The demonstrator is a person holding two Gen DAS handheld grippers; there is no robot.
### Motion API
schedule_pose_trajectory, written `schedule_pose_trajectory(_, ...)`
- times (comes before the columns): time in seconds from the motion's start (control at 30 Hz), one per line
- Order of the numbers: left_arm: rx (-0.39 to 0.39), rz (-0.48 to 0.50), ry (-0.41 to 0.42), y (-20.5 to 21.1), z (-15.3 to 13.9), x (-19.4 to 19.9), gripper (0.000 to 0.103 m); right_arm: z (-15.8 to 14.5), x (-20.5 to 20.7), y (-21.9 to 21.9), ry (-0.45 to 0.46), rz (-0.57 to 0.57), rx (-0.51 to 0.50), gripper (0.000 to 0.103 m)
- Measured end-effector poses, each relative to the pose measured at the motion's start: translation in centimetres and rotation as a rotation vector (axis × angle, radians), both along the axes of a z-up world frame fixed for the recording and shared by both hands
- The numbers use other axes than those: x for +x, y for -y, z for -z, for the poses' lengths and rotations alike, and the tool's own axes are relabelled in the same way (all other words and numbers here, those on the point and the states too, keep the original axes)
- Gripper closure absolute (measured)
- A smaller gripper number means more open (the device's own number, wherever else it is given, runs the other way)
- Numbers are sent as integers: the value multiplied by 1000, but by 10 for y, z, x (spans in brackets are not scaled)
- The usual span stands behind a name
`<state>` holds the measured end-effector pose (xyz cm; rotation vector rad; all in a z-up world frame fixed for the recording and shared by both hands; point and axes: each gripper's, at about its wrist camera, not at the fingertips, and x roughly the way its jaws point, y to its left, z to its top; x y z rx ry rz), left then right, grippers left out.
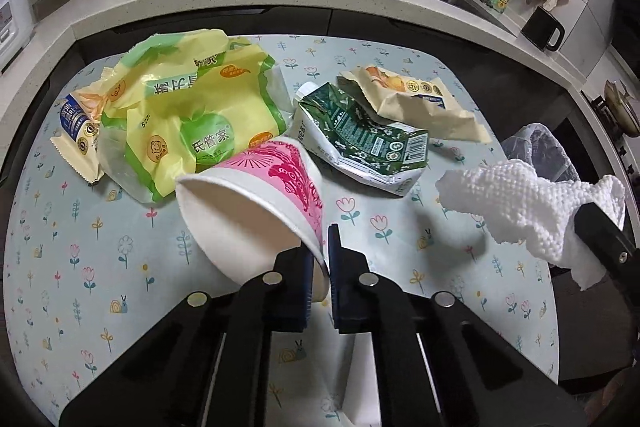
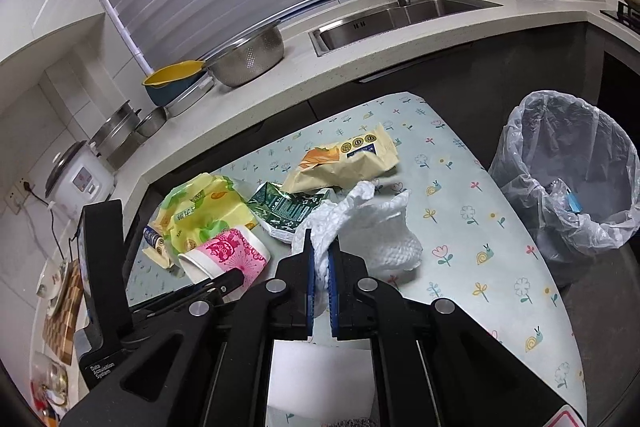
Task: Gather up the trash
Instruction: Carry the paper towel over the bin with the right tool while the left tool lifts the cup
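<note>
Left wrist: my left gripper (image 1: pixel 320 259) pinches paper cup (image 1: pixel 256 199) rim; right gripper (image 2: pixel 320 259) clamps paper towel (image 2: pixel 368 227), bin (image 2: pixel 568 183) ahead-right for dropping.

Ahead-right of right fingers: bare floral mat (image 2: pixel 460 187), open path to lined grey bin (image 2: pixel 568 187). Ahead-left: crumpled yellow-green plastic bag (image 2: pixel 204 215), green carton (image 2: pixel 284 211), beige wrapper (image 2: pixel 344 163) crowd passage.

The paper cup (image 1: pixel 256 203) is white with a pink pattern, the carton (image 1: pixel 360 139) dark green, the desk cover (image 1: pixel 80 247) pale blue with small flowers.
</note>
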<state>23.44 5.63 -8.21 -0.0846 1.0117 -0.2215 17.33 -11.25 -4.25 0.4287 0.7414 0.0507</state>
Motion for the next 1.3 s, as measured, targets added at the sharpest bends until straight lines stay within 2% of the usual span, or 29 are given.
schedule_pose_trajectory(0.27, 1, 47, 55, 22, -33, -35, 99, -14, -23, 13, 32, 20, 9, 97)
schedule_pose_trajectory(0.67, 11, 133, 125, 65, -66, -75, 100, -31, -55, 42, 75, 69, 20, 97)
schedule_pose_trajectory(1.07, 20, 237, 171, 122, -86, -94, 100, -45, -81, 78, 115, 130, 30, 97)
schedule_pose_trajectory(1.3, 21, 305, 188, 161, -92, -98, 100, -48, -94, 114, 124, 195, 30, 97)
